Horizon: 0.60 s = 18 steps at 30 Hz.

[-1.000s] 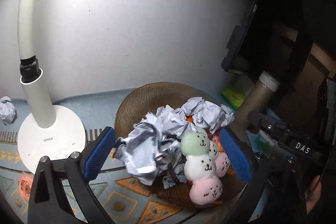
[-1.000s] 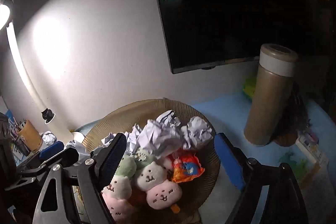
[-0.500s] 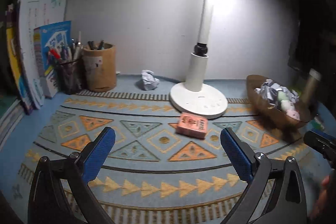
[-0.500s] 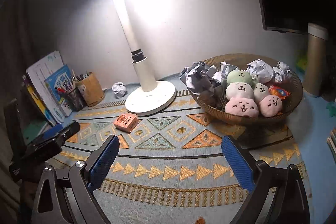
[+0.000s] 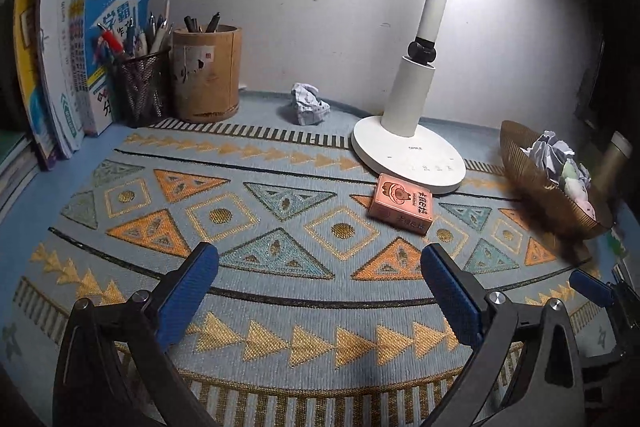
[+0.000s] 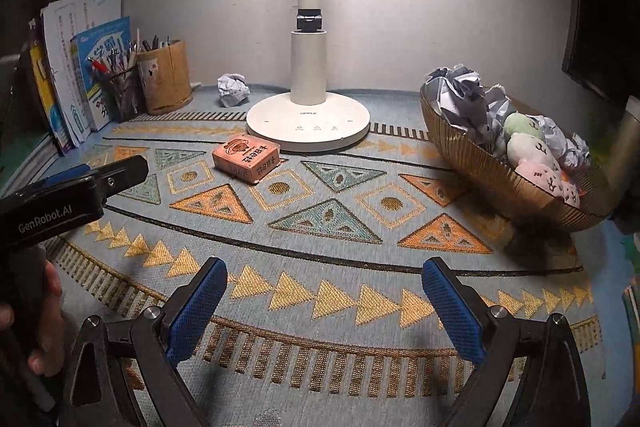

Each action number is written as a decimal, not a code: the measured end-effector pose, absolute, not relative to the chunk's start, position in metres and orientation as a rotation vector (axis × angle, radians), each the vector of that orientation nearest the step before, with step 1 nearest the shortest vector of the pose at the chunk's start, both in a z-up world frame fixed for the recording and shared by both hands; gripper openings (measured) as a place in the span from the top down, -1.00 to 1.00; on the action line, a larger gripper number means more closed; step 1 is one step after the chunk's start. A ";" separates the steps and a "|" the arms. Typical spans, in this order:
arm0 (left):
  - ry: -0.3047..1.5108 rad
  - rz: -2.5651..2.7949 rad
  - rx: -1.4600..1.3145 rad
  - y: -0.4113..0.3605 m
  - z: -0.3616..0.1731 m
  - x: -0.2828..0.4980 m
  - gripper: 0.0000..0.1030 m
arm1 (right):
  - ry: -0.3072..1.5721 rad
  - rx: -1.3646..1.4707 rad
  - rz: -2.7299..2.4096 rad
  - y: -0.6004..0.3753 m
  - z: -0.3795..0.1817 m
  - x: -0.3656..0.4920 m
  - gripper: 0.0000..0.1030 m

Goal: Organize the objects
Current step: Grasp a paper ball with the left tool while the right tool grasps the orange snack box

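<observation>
Both grippers hang above a patterned woven mat [image 5: 280, 211], each with its blue-padded jaws spread wide and nothing between them. The left gripper [image 5: 320, 279] faces the middle of the mat; the right gripper [image 6: 324, 291] does the same from a spot further right, and the left tool's black body, marked GenRobot.AI, shows at 9 o'clock in the right wrist view.

A small pink card box [image 5: 401, 203] lies flat on the mat, just in front of the round base of a white desk lamp [image 5: 408, 147], at about 1 o'clock from the left gripper. A crumpled paper ball [image 5: 307, 103] sits by the wall at 12 o'clock, between the lamp and a wooden pen holder [image 5: 206, 73]. Beside that holder stands a black mesh pen cup [image 5: 140, 87], with books [image 5: 80, 59] leaning at 10 o'clock.

At 2 o'clock in the right wrist view a ribbed brown bowl [image 6: 480, 163] holds crumpled paper [image 6: 456, 95] and round plush toys [image 6: 528, 147] in green, white and pink.
</observation>
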State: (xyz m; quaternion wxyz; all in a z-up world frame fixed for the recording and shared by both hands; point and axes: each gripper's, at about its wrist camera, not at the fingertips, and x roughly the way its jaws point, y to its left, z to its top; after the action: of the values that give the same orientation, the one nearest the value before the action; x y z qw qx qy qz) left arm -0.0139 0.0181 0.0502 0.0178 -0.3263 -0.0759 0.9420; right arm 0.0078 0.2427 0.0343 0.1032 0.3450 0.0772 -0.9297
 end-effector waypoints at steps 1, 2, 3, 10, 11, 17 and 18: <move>-0.236 2.927 -1.021 0.018 0.049 -0.014 -0.97 | 0.257 1.018 -2.741 0.239 0.034 0.008 -0.96; -0.233 2.930 -1.025 0.018 0.049 -0.014 -0.97 | 0.277 1.020 -2.741 0.237 0.033 0.008 -1.00; -0.231 2.930 -1.028 0.019 0.049 -0.014 -0.97 | 0.286 1.021 -2.743 0.236 0.033 0.008 -1.00; -0.236 2.928 -1.060 0.018 0.048 -0.015 -0.97 | 0.290 1.060 -2.635 0.231 0.030 0.001 -0.96; -0.230 2.919 -1.078 0.017 0.048 -0.017 -0.97 | 0.295 1.060 -2.583 0.229 0.030 -0.001 -0.73; -0.170 2.915 -1.111 -0.003 0.085 -0.061 -0.97 | 0.333 0.997 -2.454 0.217 0.057 -0.053 -0.47; -0.194 2.893 -1.102 -0.009 0.090 -0.073 -0.97 | 0.265 1.033 -2.398 0.218 0.056 -0.069 -0.47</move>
State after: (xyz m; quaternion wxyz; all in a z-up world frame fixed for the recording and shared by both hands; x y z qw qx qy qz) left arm -0.0734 -0.0087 0.0901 0.0201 -0.3551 -0.0626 0.9325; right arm -0.0695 0.2179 0.0556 0.2555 0.3805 0.0976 -0.8834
